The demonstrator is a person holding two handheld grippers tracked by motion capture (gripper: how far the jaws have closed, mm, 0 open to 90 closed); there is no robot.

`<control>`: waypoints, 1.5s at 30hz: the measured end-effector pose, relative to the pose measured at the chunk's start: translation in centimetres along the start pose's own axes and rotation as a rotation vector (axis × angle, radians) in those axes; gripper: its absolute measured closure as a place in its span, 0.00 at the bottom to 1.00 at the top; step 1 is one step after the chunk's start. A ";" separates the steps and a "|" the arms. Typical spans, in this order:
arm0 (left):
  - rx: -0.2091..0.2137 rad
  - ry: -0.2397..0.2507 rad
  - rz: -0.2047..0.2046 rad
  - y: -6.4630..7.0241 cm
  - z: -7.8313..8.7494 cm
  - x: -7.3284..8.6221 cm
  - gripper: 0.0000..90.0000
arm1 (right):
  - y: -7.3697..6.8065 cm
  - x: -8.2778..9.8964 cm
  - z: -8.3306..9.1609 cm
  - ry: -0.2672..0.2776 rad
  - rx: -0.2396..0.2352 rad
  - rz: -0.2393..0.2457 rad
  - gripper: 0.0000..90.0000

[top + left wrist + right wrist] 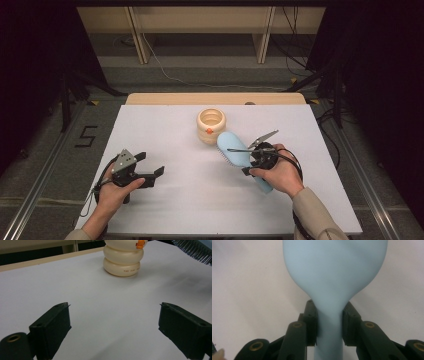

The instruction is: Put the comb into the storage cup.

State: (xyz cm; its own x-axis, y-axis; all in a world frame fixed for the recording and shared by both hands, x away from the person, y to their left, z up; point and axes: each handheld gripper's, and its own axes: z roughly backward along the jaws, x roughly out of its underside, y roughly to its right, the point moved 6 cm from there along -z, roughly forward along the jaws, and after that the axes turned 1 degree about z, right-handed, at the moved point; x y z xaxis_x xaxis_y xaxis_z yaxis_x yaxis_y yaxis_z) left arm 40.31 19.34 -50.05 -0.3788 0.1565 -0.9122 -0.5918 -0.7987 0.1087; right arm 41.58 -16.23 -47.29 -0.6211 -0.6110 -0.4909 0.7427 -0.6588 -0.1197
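The light-blue hairbrush (239, 155) is held by its neck in the right tongs (329, 323), near the worktop's right edge, beside the ringed cream holder (211, 126). The left tongs (113, 327) are kept apart, empty. Insertion into the holder is judged next, calling for alignment.

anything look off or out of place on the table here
Nothing stands out. The cream ringed holder stands upright, the right gripper is clamped squarely on the light blue hairbrush handle, and the left gripper is open, with nothing between its jaws.
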 end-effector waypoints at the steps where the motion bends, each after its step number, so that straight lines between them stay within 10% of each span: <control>1: 0.000 0.000 0.000 0.0 0.0 0.0 0.11 | 0.0 0.0 0.0 0.001 -0.001 -0.002 0.78; 45: 0.004 -0.006 -0.004 0.1 -0.1 0.1 0.11 | 0.3 -1.2 0.9 0.168 0.016 -0.067 0.78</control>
State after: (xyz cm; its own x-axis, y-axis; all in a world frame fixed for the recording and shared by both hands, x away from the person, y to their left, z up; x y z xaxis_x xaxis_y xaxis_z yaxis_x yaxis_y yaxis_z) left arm 40.24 19.20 -50.11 -0.3803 0.1632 -0.9103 -0.5963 -0.7956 0.1065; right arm 42.33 -16.07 -45.91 -0.6174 -0.4843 -0.6199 0.6960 -0.7035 -0.1436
